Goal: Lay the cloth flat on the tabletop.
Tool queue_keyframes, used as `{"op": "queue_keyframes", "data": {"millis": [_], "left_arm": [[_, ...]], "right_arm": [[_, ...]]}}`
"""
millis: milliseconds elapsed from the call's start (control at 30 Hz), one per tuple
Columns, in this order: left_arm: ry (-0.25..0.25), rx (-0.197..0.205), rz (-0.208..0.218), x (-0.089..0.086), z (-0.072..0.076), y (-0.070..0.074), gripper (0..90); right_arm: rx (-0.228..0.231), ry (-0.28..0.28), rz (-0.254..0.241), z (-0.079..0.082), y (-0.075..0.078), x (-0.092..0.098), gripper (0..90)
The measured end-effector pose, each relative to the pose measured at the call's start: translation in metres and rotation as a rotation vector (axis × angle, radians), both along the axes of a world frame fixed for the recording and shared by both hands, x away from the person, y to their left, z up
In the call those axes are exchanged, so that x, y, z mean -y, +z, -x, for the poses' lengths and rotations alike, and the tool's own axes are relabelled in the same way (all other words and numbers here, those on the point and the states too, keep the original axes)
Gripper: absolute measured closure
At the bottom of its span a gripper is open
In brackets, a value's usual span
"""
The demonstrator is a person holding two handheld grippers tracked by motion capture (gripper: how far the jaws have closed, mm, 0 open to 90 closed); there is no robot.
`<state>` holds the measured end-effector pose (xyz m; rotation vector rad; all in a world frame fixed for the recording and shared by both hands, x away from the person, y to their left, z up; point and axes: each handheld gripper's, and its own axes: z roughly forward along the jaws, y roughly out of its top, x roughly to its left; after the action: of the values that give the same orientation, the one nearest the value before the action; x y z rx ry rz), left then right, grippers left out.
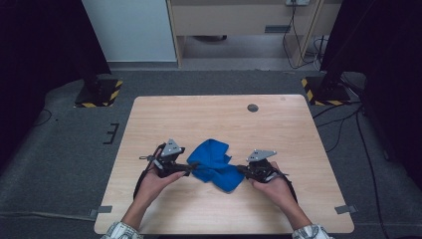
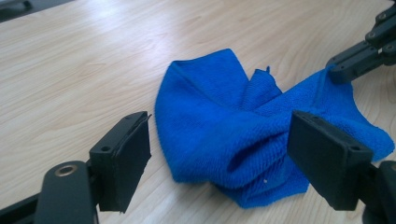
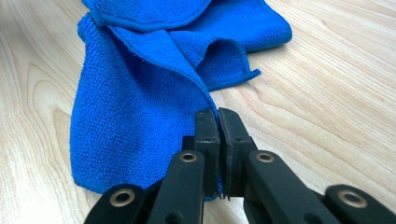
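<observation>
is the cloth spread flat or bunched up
Bunched up: the cloth lies in rumpled folds on the table, its edges overlapping.

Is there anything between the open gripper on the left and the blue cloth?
Nothing visible is in the way. The left gripper has its jaws wide open right at the blue cloth, with just bare wooden table around it. The right gripper is shut on the cloth's other edge.

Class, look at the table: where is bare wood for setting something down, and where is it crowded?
Bare: the far half of the table beyond the blue cloth, plus both side margins. Crowded: the near middle, around the cloth, left claw and right claw.
</observation>
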<state>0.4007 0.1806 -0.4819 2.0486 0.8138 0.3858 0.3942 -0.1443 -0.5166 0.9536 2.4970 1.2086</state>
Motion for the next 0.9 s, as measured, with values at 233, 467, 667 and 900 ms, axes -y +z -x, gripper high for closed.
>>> {"op": "queue_keyframes", "data": {"millis": [233, 467, 667, 900], "left_arm": [[-0.040, -0.037, -0.093, 0.015, -0.011, -0.014, 24.7], [-0.052, -0.053, -0.099, 0.012, -0.011, -0.014, 75.4], [0.048, -0.034, -0.069, 0.009, -0.009, -0.014, 85.3], [0.033, -0.056, -0.086, 0.026, 0.000, -0.020, 78.9]], "right_arm": [[-0.003, -0.006, -0.029, 0.002, 0.004, 0.005, 87.8], [-0.012, -0.006, -0.029, 0.002, 0.005, 0.007, 88.3], [-0.027, -0.029, -0.027, 0.000, 0.005, 0.013, 88.6], [-0.037, -0.094, -0.012, -0.005, 0.007, 0.028, 88.7]]}}
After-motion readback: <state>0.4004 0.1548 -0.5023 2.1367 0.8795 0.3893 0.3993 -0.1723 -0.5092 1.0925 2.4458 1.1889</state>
